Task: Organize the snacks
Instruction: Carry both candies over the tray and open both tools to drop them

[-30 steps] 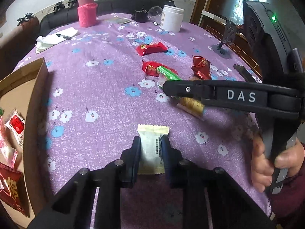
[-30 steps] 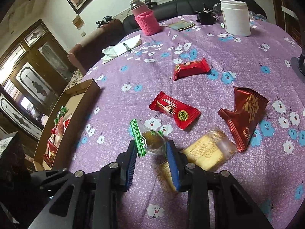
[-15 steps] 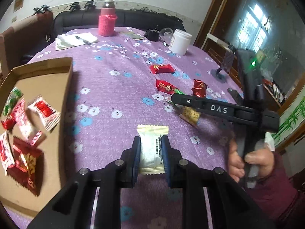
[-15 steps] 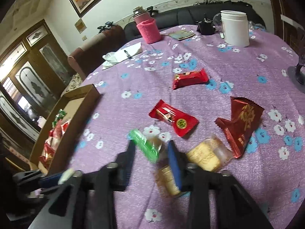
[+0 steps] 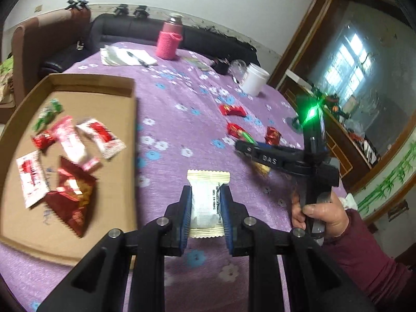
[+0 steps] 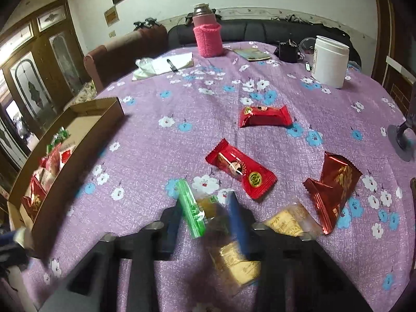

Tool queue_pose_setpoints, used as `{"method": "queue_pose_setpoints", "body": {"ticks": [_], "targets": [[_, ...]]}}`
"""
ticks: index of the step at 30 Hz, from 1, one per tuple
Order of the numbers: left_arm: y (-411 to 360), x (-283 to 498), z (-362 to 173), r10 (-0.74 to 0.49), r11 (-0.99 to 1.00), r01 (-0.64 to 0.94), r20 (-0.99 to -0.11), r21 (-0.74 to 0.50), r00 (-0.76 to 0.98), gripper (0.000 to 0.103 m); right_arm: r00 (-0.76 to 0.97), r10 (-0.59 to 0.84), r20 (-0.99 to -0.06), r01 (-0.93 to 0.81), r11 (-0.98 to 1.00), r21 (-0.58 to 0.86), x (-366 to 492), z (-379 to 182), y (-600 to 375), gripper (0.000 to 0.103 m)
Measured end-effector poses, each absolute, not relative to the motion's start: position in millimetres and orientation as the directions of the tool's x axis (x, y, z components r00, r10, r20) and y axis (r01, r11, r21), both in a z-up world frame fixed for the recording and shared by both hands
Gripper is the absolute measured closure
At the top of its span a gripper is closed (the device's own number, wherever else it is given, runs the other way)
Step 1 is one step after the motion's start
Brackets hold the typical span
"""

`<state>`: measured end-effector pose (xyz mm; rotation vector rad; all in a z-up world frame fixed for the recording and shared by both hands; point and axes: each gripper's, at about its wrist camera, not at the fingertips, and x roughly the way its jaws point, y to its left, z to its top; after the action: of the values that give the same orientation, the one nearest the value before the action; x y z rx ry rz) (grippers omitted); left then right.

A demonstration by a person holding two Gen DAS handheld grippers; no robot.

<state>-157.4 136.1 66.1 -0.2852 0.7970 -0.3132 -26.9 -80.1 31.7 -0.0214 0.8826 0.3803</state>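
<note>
Cardboard box (image 5: pixel 130 119) at left on the purple flowered worktop (image 5: pixel 176 135), open-topped. Inside, roughly seven snack packets, blurred, so the count is uncertain: one green-and-white (image 5: pixel 48 114), several red-and-white, one large dark red (image 5: pixel 71 197).

Centre, left wrist view: left claw (image 5: pixel 206 208) is clamped on a cream wrapper (image 5: pixel 208 195), pads pressing its two long sides. Packet's long axis runs along the fingers, its far crimped end pointing away from the camera, above the cloth just right of the box edge.

Right: the right claw (image 6: pixel 205 215) has its jaws closing, with a clear packet with a green end (image 6: pixel 193 208) between them. Its green strip slants from upper left to lower right; motion blur hides whether the pads press it. A hand (image 5: pixel 322 213) in a maroon sleeve holds this tool.

Loose on the cloth, right wrist view: two red bar packets (image 6: pixel 264 115) (image 6: pixel 240 169), the nearer one lying diagonally; one dark red foil pouch (image 6: pixel 332 184), crumpled; two clear-wrapped yellow pastries (image 6: pixel 288 219) (image 6: pixel 236 262).

Far edge: one pink-sleeved flask (image 6: pixel 206 36), one white jar (image 6: pixel 329 61).
</note>
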Motion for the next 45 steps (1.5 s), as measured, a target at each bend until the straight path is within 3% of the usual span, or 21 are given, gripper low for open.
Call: {"method": "queue_pose_setpoints", "body": {"ticks": [9, 18, 23, 33, 40, 43, 45], "targets": [[223, -178, 73, -0.286, 0.909, 0.007, -0.614, -0.416, 0.736, 0.082, 0.573, 0.372, -0.730, -0.295, 0.925, 0.240, -37, 62, -87, 0.072], [297, -183, 62, -0.198, 0.878, -0.149, -0.628, -0.455, 0.752, 0.082, 0.509, 0.515, -0.690, -0.457, 0.841, 0.290, -60, 106, -12, 0.072], [303, -172, 52, -0.177, 0.890, -0.169, -0.665, -0.422, 0.726, 0.082, 0.433, 0.565, -0.702, -0.530, 0.790, 0.309, -57, 105, 43, 0.072], [295, -149, 32, -0.188, 0.905, -0.163, -0.711, -0.393, 0.677, 0.080, 0.373, 0.508, -0.777, -0.583, 0.779, 0.230, -23, 81, 138, 0.072], [297, -170, 49, -0.189, 0.909, -0.127, -0.663, -0.398, 0.724, 0.053, 0.353, 0.453, -0.819, -0.575, 0.796, 0.192, 8, 59, 175, 0.071], [300, -179, 59, -0.183, 0.906, -0.125, -0.639, -0.405, 0.748, 0.036, 0.342, 0.453, -0.823, -0.565, 0.799, 0.206, 18, 54, 183, 0.071], [300, -183, 63, -0.191, 0.903, -0.114, -0.624, -0.415, 0.758, 0.033, 0.335, 0.464, -0.820, -0.542, 0.807, 0.235, 23, 53, 181, 0.069]]}}
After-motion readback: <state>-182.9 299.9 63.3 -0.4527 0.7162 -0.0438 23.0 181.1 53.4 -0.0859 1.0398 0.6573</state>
